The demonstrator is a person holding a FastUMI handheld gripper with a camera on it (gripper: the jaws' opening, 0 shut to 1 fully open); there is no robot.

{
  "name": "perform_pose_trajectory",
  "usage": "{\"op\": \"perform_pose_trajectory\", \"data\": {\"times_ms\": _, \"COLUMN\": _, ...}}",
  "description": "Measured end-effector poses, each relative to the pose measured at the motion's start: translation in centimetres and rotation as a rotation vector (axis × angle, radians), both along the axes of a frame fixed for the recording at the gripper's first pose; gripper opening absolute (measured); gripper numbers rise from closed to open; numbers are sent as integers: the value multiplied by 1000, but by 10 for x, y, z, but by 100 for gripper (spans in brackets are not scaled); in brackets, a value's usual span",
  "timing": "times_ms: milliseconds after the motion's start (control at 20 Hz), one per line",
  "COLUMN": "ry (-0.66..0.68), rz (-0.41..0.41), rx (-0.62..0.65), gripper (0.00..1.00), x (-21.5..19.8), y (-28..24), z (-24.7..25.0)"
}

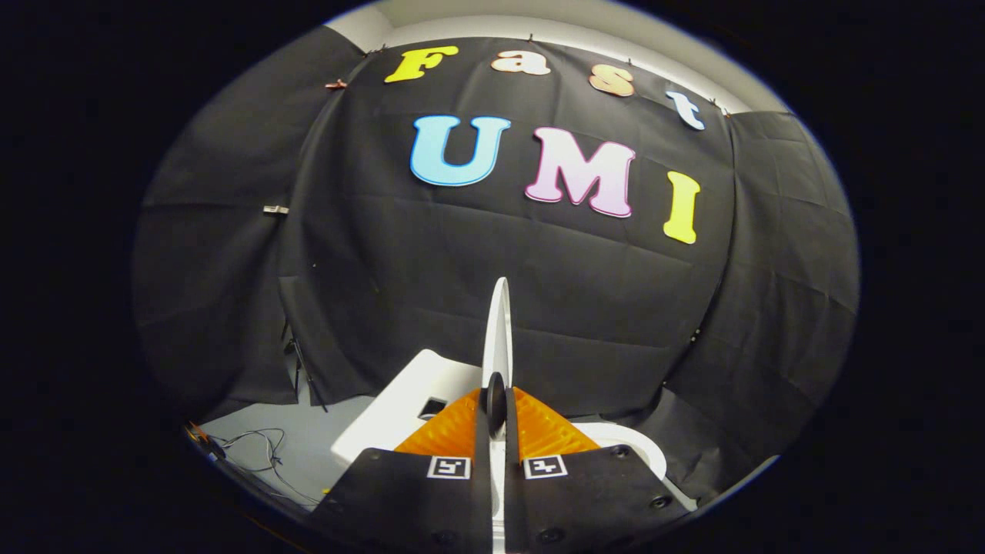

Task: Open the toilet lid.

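Lid [500, 331]: smooth white plastic, slight gloss, pinched edge-on by both fingers of gripper [497, 408]. Finger pads [454, 431]: orange, ribbed, rubbery. Finger bodies: matt black plastic. Tank [400, 400]: smooth glossy white. Wall [385, 269]: matt creased black cloth

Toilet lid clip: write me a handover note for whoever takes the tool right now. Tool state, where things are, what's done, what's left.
Tool: shut on the lid, orange fingers pressing either side of its edge.
Lid: raised, standing about upright, seen edge-on between the fingers and rising beyond them.
Toilet: white body below and to both sides of the fingers.
Done: lid lifted off the seat.
Left: probably ease it back to rest, then release.
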State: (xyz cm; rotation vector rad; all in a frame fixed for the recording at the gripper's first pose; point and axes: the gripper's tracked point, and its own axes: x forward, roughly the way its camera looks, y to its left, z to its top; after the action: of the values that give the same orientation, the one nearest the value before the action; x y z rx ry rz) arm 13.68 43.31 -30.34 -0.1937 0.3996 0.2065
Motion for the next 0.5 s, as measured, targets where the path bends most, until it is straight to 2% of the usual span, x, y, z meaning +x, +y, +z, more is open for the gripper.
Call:
{"op": "perform_pose_trajectory", "data": {"times_ms": 250, "ry": 23, "rz": 33, "rx": -37, "gripper": 11, "x": -3, "y": 24, "z": -6}}
{"op": "perform_pose_trajectory", "data": {"times_ms": 500, "ry": 41, "rz": 16, "rx": -51, "gripper": 13, "x": -5, "y": 10, "z": -5}}
